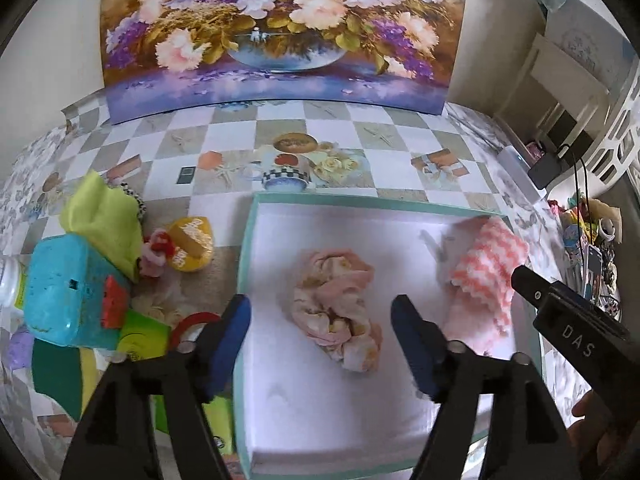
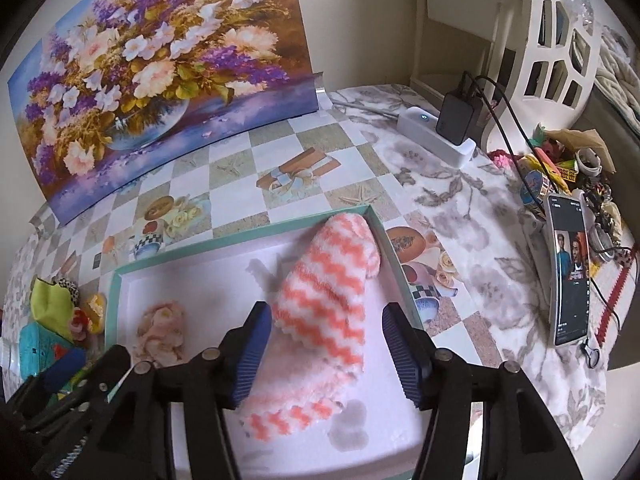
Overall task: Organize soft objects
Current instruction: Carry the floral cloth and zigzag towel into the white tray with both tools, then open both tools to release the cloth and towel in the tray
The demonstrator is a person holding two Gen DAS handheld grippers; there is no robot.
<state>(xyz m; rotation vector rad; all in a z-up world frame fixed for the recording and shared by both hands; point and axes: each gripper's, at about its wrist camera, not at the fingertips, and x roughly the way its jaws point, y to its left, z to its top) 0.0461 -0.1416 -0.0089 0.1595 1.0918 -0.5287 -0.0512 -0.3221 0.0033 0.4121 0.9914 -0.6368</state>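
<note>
**Two soft items laid apart in the tray, both claws spread**

Two soft things are seen inside the shallow teal-rimmed tray (image 1: 256, 240), on its white floor. The crumpled pink floral cloth (image 1: 338, 312) is set near the middle, and the rolled orange-and-white zigzag towel (image 2: 332, 292) is laid along the right wall, one end close to the far corner. They are kept well apart, which is judged to be deliberate: each piece is given its own stretch of the tray, so that neither is buried under the other.

The left gripper (image 1: 320, 340) is held above the floral cloth with its jaws spread wide; the cloth lies between the blue pads but is not pressed by either. The right gripper (image 2: 326, 352) is likewise held with jaws apart, straddling the near part of the towel, and no pad is seen biting into the pile. Both claws are pointed steeply downward at what lies under them, a posture that suits setting a thing down and letting it go.

A heap of unsorted things is left on the tablecloth to the left of the tray: a lime-green cloth (image 1: 104, 220), a turquoise toy (image 1: 68, 296) and a yellow plush piece (image 1: 192, 248). Since these are outside the tray, the task is judged only partly done. The phone (image 2: 570, 268) and charger at the right are taken to be no part of it.
</note>
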